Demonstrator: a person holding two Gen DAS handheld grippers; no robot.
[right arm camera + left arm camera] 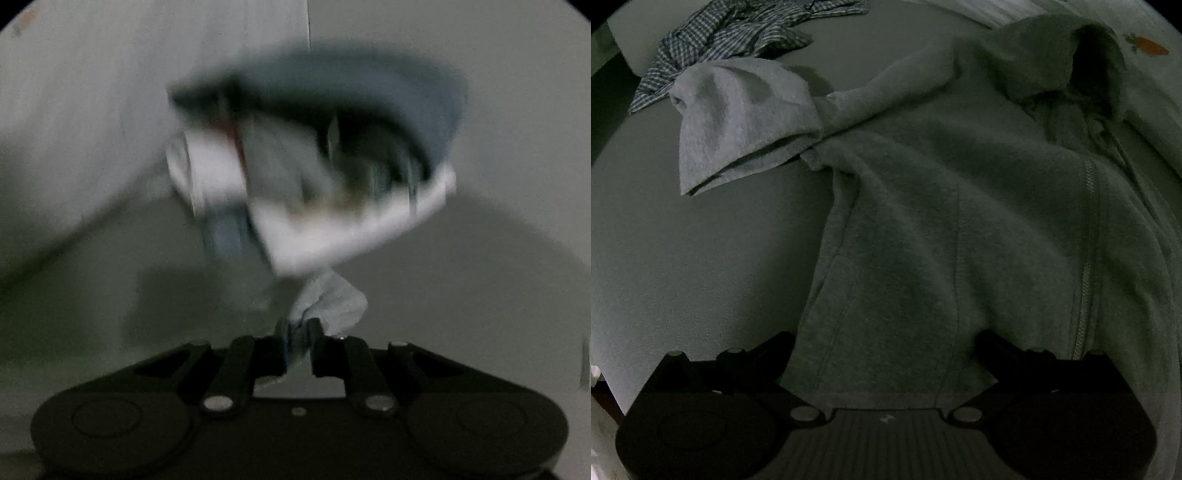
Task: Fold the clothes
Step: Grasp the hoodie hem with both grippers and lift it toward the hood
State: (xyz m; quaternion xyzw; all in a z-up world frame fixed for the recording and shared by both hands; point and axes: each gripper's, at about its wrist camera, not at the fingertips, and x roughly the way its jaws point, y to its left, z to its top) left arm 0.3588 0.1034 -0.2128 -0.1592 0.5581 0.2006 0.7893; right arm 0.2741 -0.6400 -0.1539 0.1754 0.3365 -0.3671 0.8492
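**Hoodie spread, pale cloth pinched**

Left gripper (886,354) released, jaws wide over hem of dark grey fleece zip hoodie (960,206), spread flat on grey bed (701,258). Right gripper (298,343) clenched on blurred pale grey cloth (328,299), hanging above bed.

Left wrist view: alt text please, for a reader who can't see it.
A dark grey fleece zip hoodie lies spread on a grey bed surface, its hem between the open left claw. A light grey garment and a blue checked shirt lie beyond.
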